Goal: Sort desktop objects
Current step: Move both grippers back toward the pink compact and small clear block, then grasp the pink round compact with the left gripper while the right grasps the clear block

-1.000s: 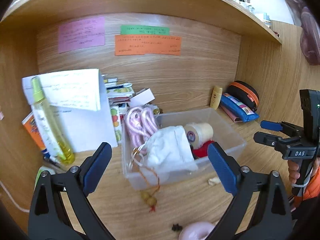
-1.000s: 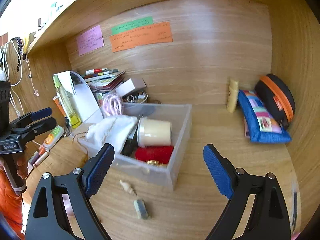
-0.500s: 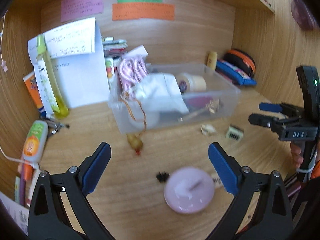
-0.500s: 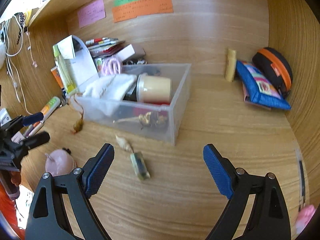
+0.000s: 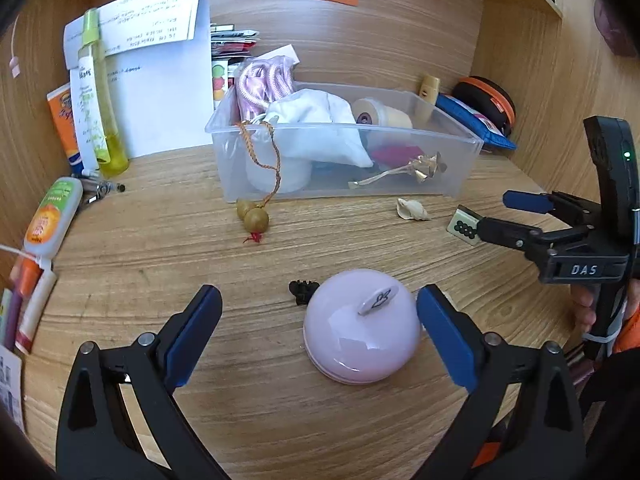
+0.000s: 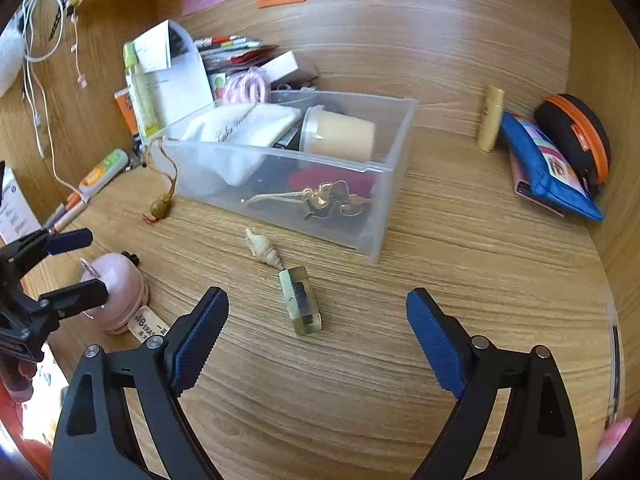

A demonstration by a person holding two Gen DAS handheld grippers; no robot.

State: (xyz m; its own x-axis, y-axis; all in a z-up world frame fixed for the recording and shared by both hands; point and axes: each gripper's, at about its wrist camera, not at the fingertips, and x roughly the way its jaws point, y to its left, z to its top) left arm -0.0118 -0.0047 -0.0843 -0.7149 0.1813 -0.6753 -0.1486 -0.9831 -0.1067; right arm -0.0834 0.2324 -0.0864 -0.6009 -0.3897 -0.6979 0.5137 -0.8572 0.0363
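A clear plastic bin [image 5: 460, 168] [image 6: 384, 216] holds a white pouch, a tape roll, pink cord and a gold flower. On the desk in front lie a pink dome-shaped case [image 5: 362, 330] [image 6: 116, 288], a seashell [image 5: 412, 210] [image 6: 262, 248], a greenish tile block [image 6: 300, 300] [image 5: 464, 226] and a small black clip [image 5: 302, 290]. My left gripper [image 5: 318, 328] is open, with the pink case just inside its right finger. My right gripper [image 6: 316, 332] is open, with the tile block between its fingers.
A gourd charm [image 5: 254, 216] hangs from the bin on a cord. A yellow bottle [image 5: 100, 92], papers and tubes [image 5: 50, 212] stand at the left. A blue pouch [image 6: 548, 168], an orange-black case [image 6: 580, 136] and a small bottle [image 6: 490, 120] sit at the right. An eraser [image 6: 148, 326] lies by the case.
Both grippers have tilted down and pulled back from the bin toward the desk front. The pink case and the tile block have come in between the fingers. Both stay open.
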